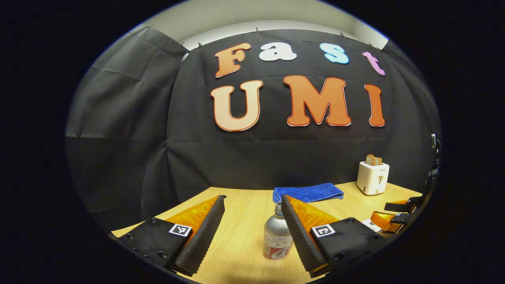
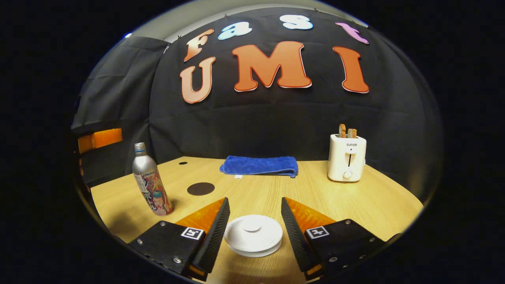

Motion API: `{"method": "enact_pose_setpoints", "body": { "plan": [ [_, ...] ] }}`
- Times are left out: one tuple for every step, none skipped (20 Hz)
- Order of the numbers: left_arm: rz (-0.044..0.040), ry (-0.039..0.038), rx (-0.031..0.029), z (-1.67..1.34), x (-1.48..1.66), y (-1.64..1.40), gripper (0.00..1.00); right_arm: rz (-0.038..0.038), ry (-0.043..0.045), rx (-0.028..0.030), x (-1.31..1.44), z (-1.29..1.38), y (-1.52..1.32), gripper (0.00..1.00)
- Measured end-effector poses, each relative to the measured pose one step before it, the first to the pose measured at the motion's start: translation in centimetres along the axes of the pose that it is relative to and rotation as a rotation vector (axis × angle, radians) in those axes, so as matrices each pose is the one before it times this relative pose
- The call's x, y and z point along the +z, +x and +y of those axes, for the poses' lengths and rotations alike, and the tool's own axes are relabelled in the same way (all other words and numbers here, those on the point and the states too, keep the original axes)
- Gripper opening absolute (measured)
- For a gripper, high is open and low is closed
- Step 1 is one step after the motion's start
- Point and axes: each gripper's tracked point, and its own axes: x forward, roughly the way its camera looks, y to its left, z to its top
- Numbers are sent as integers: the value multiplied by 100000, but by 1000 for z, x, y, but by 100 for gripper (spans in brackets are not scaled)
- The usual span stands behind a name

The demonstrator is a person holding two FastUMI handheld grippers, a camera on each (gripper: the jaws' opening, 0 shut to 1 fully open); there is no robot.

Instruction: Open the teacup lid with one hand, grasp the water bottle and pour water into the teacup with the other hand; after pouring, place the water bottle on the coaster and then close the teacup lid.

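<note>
A silver water bottle (image 1: 278, 236) with a printed label stands upright on the wooden table, just ahead of my left gripper (image 1: 253, 199) and close to its right finger. The left gripper is open and touches nothing. In the right gripper view the same bottle (image 2: 151, 185) stands at the left, with a dark round coaster (image 2: 201, 188) a little to its right. My right gripper (image 2: 255, 200) is open, one finger on either side of the white teacup with its lid (image 2: 252, 234) on, and neither finger touches it. The right gripper (image 1: 398, 213) is also at the right edge of the left gripper view.
A folded blue towel (image 2: 258, 165) lies at the back of the table (image 2: 375, 201) by the black cloth wall. A white toaster (image 2: 347, 157) with bread slices stands at the back right. The left gripper (image 2: 98, 138) juts in at the left edge.
</note>
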Motion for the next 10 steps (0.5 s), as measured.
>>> {"method": "enact_pose_setpoints", "body": {
  "plan": [
    [484, 93, -45, -91, -169, 38, 95, 864, -331, 833, -218, 243, 227, 75],
    [545, 10, -248, -159, -151, 35, 95, 1128, -165, 773, -336, 148, 67, 74],
    [413, 6, -228, -137, -112, 88, 95, 1074, -437, 385, -444, 17, 111, 74],
    [223, 257, -68, -60, -122, 100, 95, 924, -663, 356, -264, 40, 129, 74],
    [45, 269, 131, 25, 44, 96, 95, 184, -626, -467, -198, -48, 192, 74],
    [-55, 159, -172, -102, -20, 46, 96, -354, -326, -634, 9, -235, 153, 73],
    [-64, -54, -199, -85, 2, 61, 96, 298, 41, 44, -156, 7, 164, 64],
    [322, -65, -252, -131, -172, 114, 96, 825, 349, 784, -204, 141, 107, 63],
    [364, 165, -13, -64, -78, 59, 96, 854, 329, 470, -290, 51, 277, 61],
    [369, 345, 128, -10, -189, 62, 96, 620, -42, 80, -144, 82, 99, 61]
  ]
}}
